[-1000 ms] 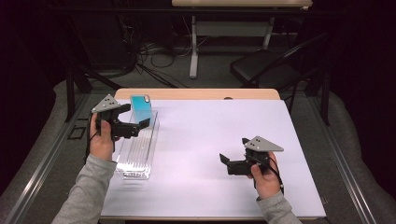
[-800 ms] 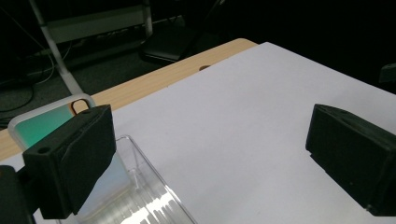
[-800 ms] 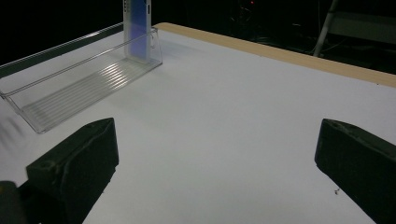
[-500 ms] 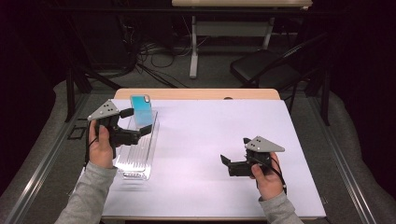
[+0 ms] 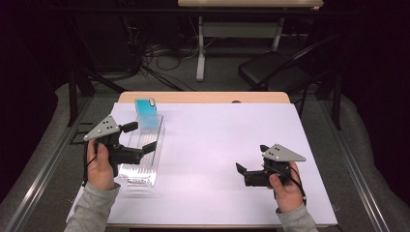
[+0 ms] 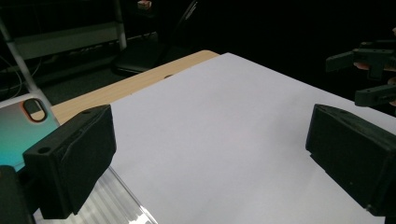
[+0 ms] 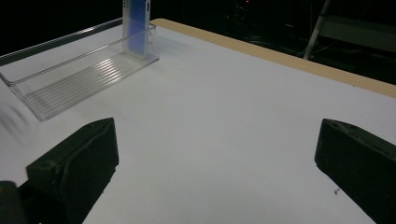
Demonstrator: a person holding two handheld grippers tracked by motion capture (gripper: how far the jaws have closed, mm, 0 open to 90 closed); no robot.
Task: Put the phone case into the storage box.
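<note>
Right now I have the left gripper (image 5: pixel 140 137) up over the clear plastic tray (image 5: pixel 140 169) at the left side of the table (image 5: pixel 227 145), jaws spread wide with nothing between them. One jaw sits near the teal phone (image 5: pixel 147 115), the other lower over the tray's middle; neither touches the phone as far as I can tell from the high view.

That phone stands upright at the far end of the tray, leaning slightly back against the far wall, its long axis running bottom to top and its broad teal back facing toward me. Its camera cutout is at the top edge, so the top of the phone points up. From the left gripper view I catch the phone (image 6: pixel 21 133) at the left edge, just behind the left jaw, with the ribbed tray floor (image 6: pixel 100 205) below. From the right gripper view the phone (image 7: pixel 135 25) is seen nearly edge-on, a tall narrow strip at the far end of the tray (image 7: pixel 84 74).

The tray's long axis runs near to far along the left side of the white table cover.

My right gripper (image 5: pixel 251 169) is well apart from all this, low over the near right part of the table, jaws open and empty.
</note>
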